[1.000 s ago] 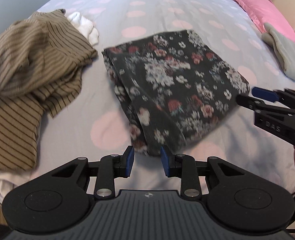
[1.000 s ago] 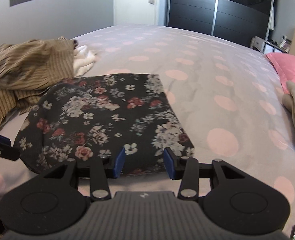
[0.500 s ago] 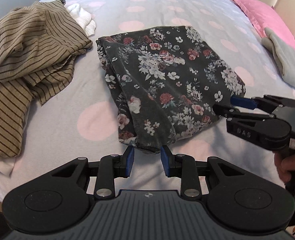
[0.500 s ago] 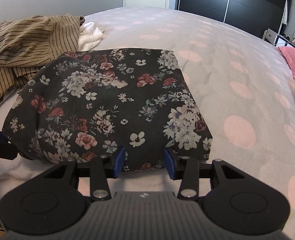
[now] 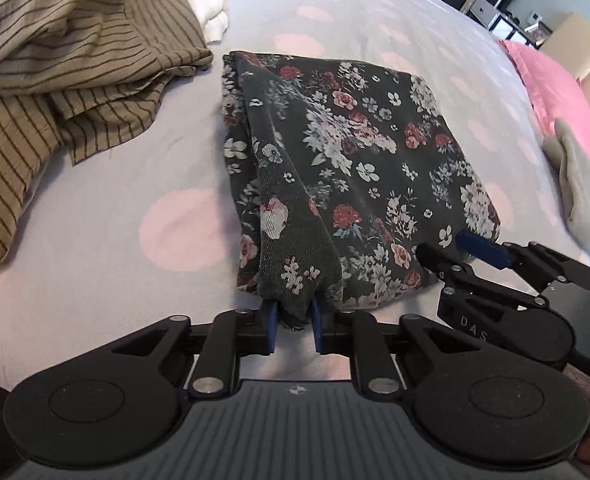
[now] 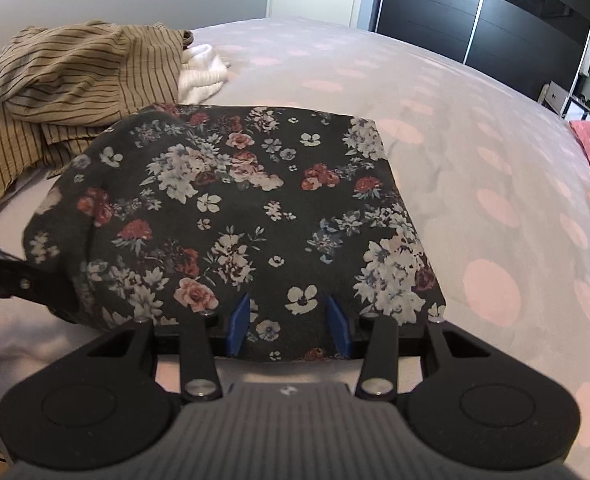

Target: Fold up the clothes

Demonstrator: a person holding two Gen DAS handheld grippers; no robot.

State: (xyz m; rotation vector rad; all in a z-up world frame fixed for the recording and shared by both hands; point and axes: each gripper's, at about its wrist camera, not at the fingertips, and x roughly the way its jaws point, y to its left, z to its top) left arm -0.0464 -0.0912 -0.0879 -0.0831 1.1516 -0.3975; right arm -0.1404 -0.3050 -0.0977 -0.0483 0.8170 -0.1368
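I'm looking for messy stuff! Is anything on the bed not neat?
Yes. The striped brown garment lies crumpled in a heap at the far left of the bed, with something white bunched up behind it. The floral garment looks folded, though its near corner is pulled up in the left gripper.

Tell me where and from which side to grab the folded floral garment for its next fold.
Grip the floral garment along its near edge, coming in from the near side of the bed, one claw per near corner. That edge faces both claws; the left claw has just closed on the left corner, and the right claw straddles the edge, open.
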